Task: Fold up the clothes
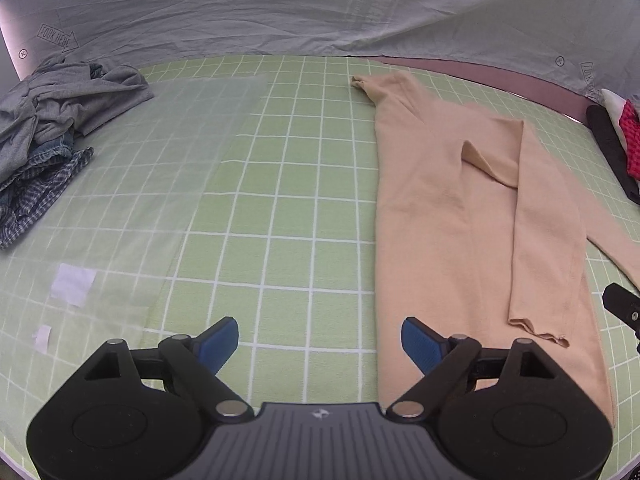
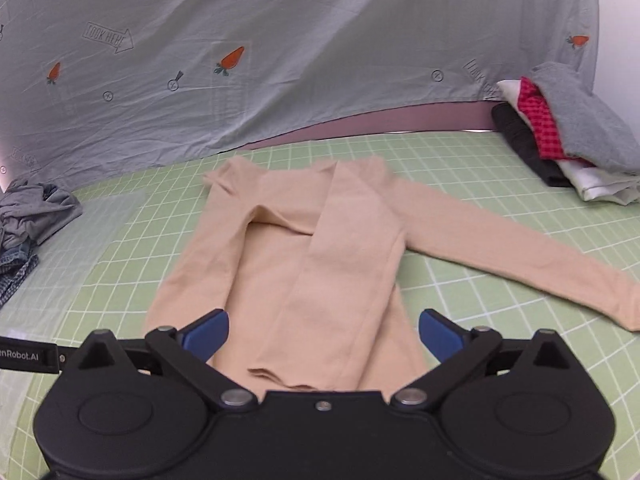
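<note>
Left wrist view: we see the left gripper with its blue pads spread wide and nothing between them, hovering over the green grid mat. The beige long-sleeved top lies flat on the mat at 2 o'clock from this gripper, its near edge just beside the right-hand pad. One sleeve is folded over the body, cuff toward us. A crumpled pile of grey and checked clothes sits at 10 o'clock, at the mat's far left. A translucent sheet covers the mat's left part.

In the right wrist view, we find the right gripper likewise spread apart and empty, above the top's near hem at 12 o'clock. The other sleeve extends flat toward 2 o'clock. A stack of folded garments rests at 1 o'clock near the mat's far edge. A grey carrot-print cloth hangs behind the mat.
</note>
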A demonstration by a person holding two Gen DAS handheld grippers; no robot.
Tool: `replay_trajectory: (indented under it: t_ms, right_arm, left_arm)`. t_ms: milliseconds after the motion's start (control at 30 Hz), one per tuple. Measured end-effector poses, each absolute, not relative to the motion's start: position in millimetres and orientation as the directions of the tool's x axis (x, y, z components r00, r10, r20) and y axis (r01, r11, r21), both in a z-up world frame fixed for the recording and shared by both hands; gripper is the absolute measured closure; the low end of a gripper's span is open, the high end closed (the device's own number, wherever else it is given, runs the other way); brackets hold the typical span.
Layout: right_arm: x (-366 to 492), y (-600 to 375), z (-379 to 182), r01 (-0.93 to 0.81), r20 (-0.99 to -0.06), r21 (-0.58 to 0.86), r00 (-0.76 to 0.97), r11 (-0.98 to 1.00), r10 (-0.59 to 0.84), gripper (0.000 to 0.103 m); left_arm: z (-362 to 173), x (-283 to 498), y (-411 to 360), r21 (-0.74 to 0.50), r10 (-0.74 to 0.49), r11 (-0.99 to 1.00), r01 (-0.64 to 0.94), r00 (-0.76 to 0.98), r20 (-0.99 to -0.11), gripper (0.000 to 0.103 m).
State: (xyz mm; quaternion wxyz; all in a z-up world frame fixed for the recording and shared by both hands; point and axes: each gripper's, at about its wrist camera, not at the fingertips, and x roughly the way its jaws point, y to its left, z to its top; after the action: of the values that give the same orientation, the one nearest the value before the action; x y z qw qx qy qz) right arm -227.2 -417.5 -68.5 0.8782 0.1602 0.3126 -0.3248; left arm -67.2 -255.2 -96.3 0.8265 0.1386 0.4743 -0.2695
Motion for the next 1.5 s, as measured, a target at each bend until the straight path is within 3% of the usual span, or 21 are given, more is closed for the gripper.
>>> replay_trajectory:
  t_ms: [100,567,733,867,967,1000,1100,1500]
  right_arm:
    - [-238,-435,-72,0.698,-0.661,0.037,0.553,0.715,-0.507,0.000]
    - [-297,-541,-103,0.748,-0.714,-0.013,0.457,0.663,-0.530,0.000]
    - [-309,-560,-113,0.751,-0.744,0.000,0.441,0.660,-0.502,0.000]
    - [-315,-565,-121,0.752,-0.761,0.003,0.429,0.659,-0.486,0.000]
    - [-320,-568,-124,0.756,-0.770,0.004,0.420,0.655,-0.480,0.000]
    - [-321,-568,-123,0.760,-0.769,-0.002,0.414,0.650,-0.487,0.000]
    - [-325,-570,-122,0.775,-0.765,-0.013,0.399,0.632,-0.506,0.000]
    - [-326,-549,-129,0.769,-0.779,-0.027,0.385,0.639,-0.495,0.000]
  left_arm:
    - [-99,-78,-279,-0.029,-0.330,0.802,0.596,0.403,-0.854,0.007]
    - [-114,-126,-385,-0.052,-0.412,0.712,0.701,0.357,-0.838,0.011]
    - [-131,-130,-405,-0.020,-0.360,0.692,0.722,0.321,-0.876,0.043]
    - [-138,-134,-408,-0.022,-0.359,0.678,0.735,0.305,-0.882,0.058]
    - [-136,-135,-410,-0.027,-0.369,0.676,0.736,0.306,-0.877,0.080]
    - [-136,-135,-410,-0.031,-0.370,0.680,0.733,0.306,-0.877,0.092]
    - [-132,-135,-407,-0.060,-0.393,0.687,0.724,0.300,-0.869,0.097]
    - [-70,-145,-344,-0.260,-0.549,0.739,0.621,0.332,-0.767,0.097]
